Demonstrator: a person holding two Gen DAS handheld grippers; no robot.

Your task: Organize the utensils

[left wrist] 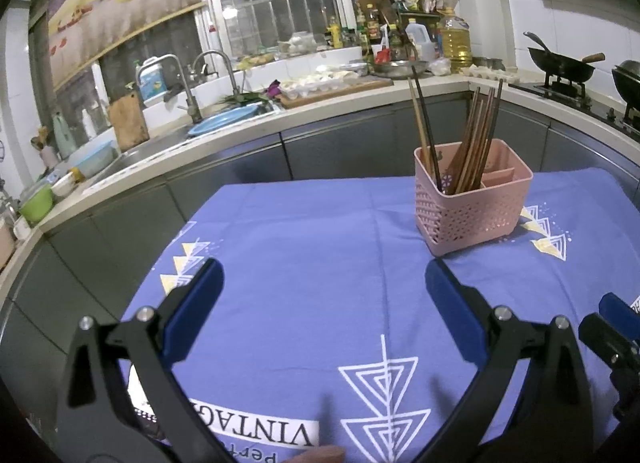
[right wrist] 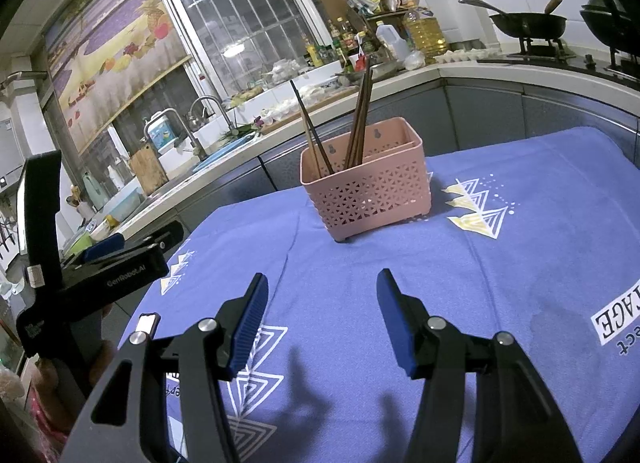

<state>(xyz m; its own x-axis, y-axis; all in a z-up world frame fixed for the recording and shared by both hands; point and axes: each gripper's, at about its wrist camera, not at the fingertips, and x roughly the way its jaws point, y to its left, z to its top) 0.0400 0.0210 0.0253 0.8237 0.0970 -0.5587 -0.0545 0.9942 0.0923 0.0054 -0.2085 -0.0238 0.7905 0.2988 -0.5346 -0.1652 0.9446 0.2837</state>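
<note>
My left gripper [left wrist: 324,283] has its jaws spread wide with nothing between them, only the blue cloth [left wrist: 320,231] below; my right gripper [right wrist: 322,291] shows its jaws standing apart too, empty, hanging over the same cloth. From the right wrist view I can also see the left gripper's black body off at the left edge, with a hand [right wrist: 100,359] partly visible beneath it. Ahead of both sets of jaws, out on the tabletop, sits the pink basket [right wrist: 372,191], a perforated plastic caddy with inner dividers, resting on the cloth near its far edge. In it stand the chopsticks [right wrist: 360,119], long, thin, brown and dark sticks: a bundle leaning together in one compartment, and a couple more [left wrist: 426,131] tilted the other way toward the basket's left end. The cloth carries white and yellow triangle prints and a white label with black lettering. Beyond lies a kitchen counter [left wrist: 248,123] with a sink, bottles and a wok [left wrist: 560,67] on the stove.
</note>
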